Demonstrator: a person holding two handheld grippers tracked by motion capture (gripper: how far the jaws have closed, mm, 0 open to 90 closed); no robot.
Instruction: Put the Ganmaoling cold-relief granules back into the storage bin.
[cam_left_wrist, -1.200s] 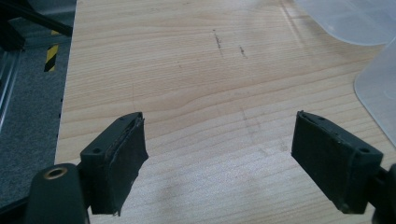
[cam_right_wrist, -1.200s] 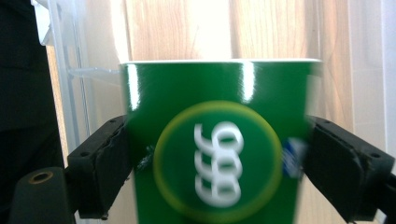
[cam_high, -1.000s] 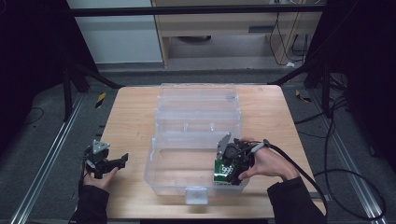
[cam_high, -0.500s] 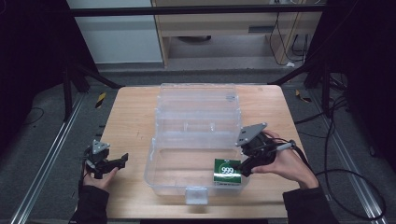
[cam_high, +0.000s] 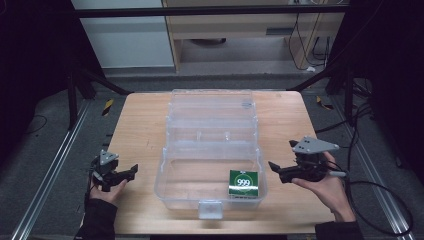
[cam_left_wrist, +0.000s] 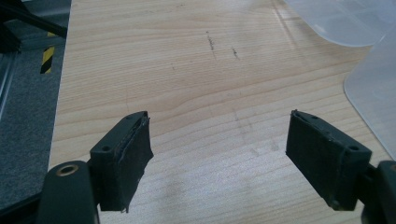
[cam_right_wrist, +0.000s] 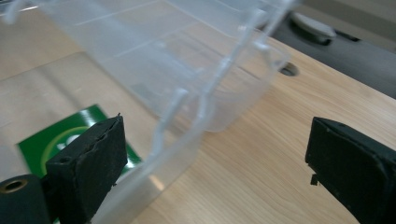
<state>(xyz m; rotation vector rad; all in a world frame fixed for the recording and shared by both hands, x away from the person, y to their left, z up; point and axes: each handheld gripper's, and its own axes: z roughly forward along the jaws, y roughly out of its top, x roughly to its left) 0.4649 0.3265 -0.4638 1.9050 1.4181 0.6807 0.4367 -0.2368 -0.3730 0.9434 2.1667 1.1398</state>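
Black jaws, grey plate (cam_high: 315, 145), dark sleeves (cam_high: 98, 220)

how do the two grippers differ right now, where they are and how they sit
The left gripper sits over bare wood at the table's left edge, well apart from the clear box; the right gripper hangs just outside the box's right wall, near the green packet. The right one's grey plate looks larger. Both are open and empty.

- Light wood table (cam_high: 140, 120) in front of me, on grey carpet floor (cam_high: 40, 150).
- Metal rails (cam_high: 50, 175) run along both sides.
- White cabinet (cam_high: 125, 35) & wood desk (cam_high: 225, 30) at back.
- Cables (cam_high: 380, 200) trail on floor, rt side; surroundings dark.
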